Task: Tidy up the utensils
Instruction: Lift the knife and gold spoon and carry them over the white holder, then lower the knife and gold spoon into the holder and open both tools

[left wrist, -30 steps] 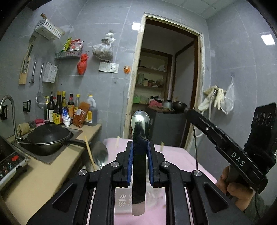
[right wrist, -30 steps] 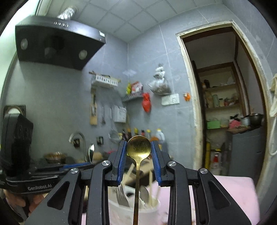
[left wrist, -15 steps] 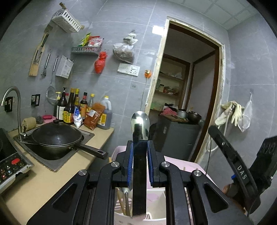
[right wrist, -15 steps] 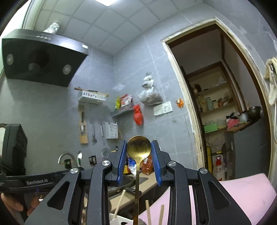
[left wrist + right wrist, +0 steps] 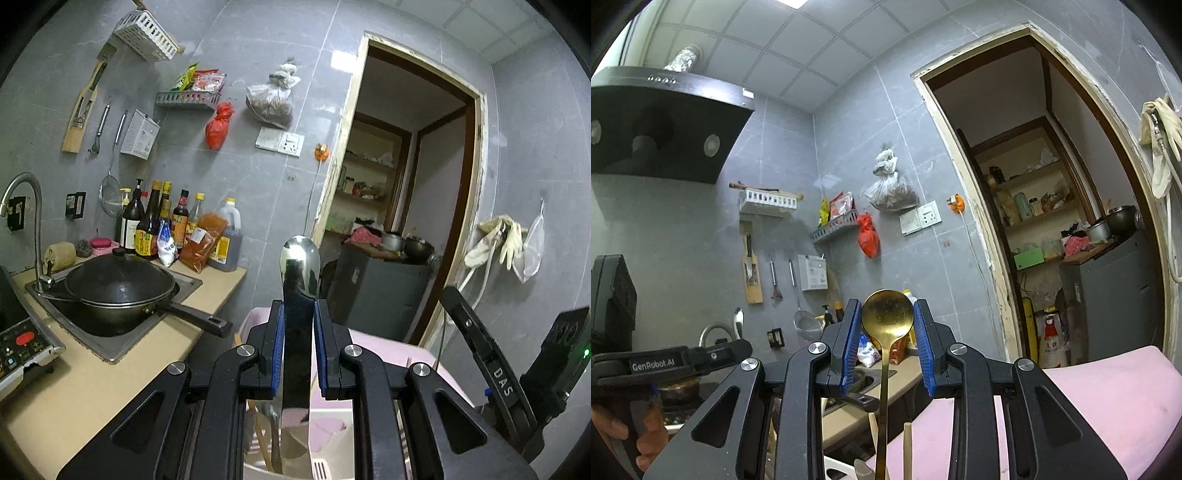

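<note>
Left tongs (image 5: 298, 345): nearly closed; blue pads pressed on both edges of a steel spoon (image 5: 298, 280); bowl stood above the tips, handle ran down between the arms toward the camera.

Right tongs (image 5: 886, 343): partly closed; a gold spoon (image 5: 886, 317) stood upright between the pads, bowl level with the tips and seemingly touching both pads, thin handle hanging straight down; judged gripped at the bowl, though contact was not wholly clear.

Holder (image 5: 325, 467): white, slotted; seen directly below the left tongs, on the pink bench (image 5: 384, 350); a fork (image 5: 275, 439) and chopsticks (image 5: 258, 432) already stood in it; below the right tongs only its rim and two chopstick tips (image 5: 907, 430) showed.

Wok (image 5: 118, 288): well to the left of the left tongs, in the sink; no part in the task.

Step in hand, by judgement: both spoons carried handle-down above the holder, neither yet set in.

Next move, by judgement: lower each spoon so its handle entered a free slot, clear of the chopsticks and fork; one tongs at a time, since both hung close over the same holder; open the pads only once the handle rested inside, lest the spoon tip out.
</note>
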A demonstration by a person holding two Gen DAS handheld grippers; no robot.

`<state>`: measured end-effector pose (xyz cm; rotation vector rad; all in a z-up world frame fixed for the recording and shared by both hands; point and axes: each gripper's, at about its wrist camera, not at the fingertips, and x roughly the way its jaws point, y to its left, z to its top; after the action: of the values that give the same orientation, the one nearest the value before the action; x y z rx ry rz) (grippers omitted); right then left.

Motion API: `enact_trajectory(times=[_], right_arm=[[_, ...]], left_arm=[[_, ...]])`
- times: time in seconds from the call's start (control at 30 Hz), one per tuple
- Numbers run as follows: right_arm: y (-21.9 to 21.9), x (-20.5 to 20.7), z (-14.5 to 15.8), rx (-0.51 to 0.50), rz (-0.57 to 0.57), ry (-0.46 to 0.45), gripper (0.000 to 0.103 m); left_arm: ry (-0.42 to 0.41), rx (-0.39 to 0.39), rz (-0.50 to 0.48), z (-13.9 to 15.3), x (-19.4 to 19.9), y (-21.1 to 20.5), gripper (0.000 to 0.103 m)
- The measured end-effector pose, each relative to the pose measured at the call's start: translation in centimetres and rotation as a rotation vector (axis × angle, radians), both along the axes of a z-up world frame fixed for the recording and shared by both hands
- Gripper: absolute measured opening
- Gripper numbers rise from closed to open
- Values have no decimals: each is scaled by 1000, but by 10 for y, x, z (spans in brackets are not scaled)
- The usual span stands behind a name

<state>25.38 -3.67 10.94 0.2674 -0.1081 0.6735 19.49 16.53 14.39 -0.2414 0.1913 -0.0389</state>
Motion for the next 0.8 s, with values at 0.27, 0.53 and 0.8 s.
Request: enact_trajectory(times=[0.27,0.53,0.8], right_arm=[[15,-6,-14,-77,-18,-26,26],[26,-17,-24,-159,-35,-36,26],[26,-23,-32,-193,-37,-17,33]], left_arm=[[11,28,5,-25,-3,-11,12],[19,14,-1,-40,-9,-11,12],[52,-17,-31,-47,-11,-9,12]])
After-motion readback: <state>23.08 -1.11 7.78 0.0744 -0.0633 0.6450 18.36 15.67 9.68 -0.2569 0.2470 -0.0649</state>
